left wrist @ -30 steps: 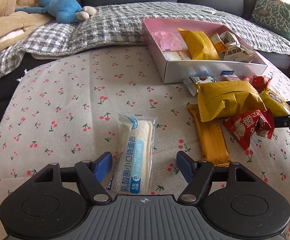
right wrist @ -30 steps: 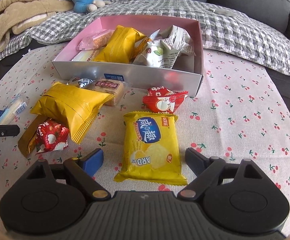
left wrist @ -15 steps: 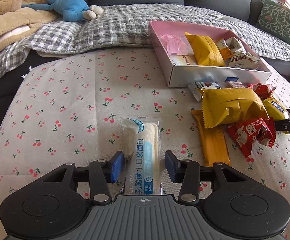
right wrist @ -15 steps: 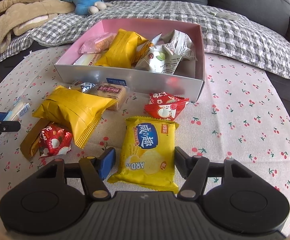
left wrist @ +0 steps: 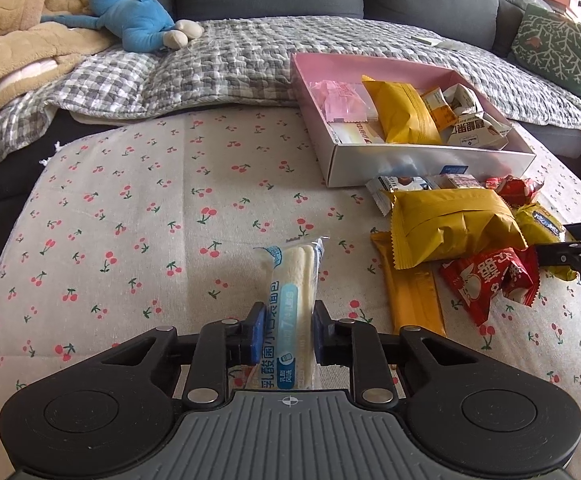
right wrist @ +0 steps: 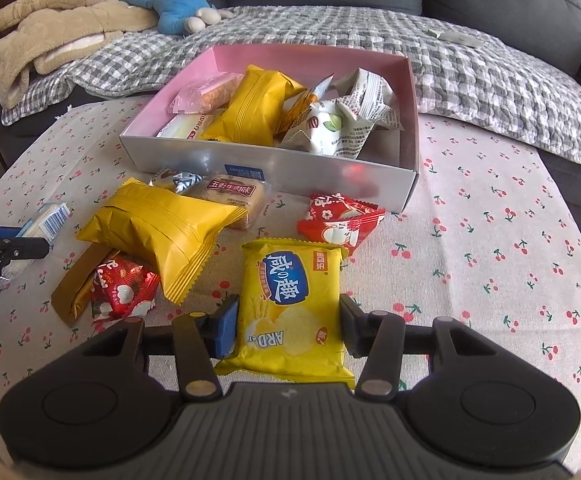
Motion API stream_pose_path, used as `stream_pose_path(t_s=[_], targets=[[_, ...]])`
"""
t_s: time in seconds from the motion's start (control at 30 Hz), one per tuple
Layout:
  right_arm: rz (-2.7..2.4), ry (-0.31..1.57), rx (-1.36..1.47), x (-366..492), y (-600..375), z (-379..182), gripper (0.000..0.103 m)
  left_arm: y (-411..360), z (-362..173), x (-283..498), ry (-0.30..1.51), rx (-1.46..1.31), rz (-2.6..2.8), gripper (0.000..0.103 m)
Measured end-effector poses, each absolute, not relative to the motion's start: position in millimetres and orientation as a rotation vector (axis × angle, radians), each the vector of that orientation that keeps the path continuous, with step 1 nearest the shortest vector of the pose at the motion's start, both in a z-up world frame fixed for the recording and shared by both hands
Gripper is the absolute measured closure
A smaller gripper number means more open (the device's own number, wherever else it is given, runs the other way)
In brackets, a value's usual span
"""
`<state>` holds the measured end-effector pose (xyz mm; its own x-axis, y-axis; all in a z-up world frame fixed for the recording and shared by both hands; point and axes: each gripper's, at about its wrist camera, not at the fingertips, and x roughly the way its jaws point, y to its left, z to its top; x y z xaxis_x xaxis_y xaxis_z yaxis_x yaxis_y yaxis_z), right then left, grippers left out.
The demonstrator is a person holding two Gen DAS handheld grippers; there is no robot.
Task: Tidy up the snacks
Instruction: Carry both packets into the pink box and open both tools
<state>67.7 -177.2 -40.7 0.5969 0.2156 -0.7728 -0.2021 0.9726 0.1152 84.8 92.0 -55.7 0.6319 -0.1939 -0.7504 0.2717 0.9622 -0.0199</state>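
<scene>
A long white bread packet with blue print lies on the cherry-print cloth. My left gripper is shut on its near end; the jaws are still closing and squeeze it narrow. In the right wrist view a yellow chip packet lies flat. My right gripper has both pads against its sides, with the jaws still closing. Beyond both stands the pink-lined box, holding several snacks. The bread packet also shows at the far left of the right wrist view.
Between the grippers lie a large yellow packet, two red packets and a brown bar. Small packets sit against the box front. A sofa with a checked blanket and a blue plush toy is behind.
Both pairs of jaws closed from wide open onto their packets. The bread packet is now pinched narrower between the left pads. Neither hand shifted.
</scene>
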Motion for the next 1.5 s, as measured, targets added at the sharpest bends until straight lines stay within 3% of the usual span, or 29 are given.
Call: stream_pose_path(t_s=[1.5], targets=[[0.244,0.774,0.133,107,-191,14,0.056,14,-2,123,0.737,0.033,-0.332,0.086]])
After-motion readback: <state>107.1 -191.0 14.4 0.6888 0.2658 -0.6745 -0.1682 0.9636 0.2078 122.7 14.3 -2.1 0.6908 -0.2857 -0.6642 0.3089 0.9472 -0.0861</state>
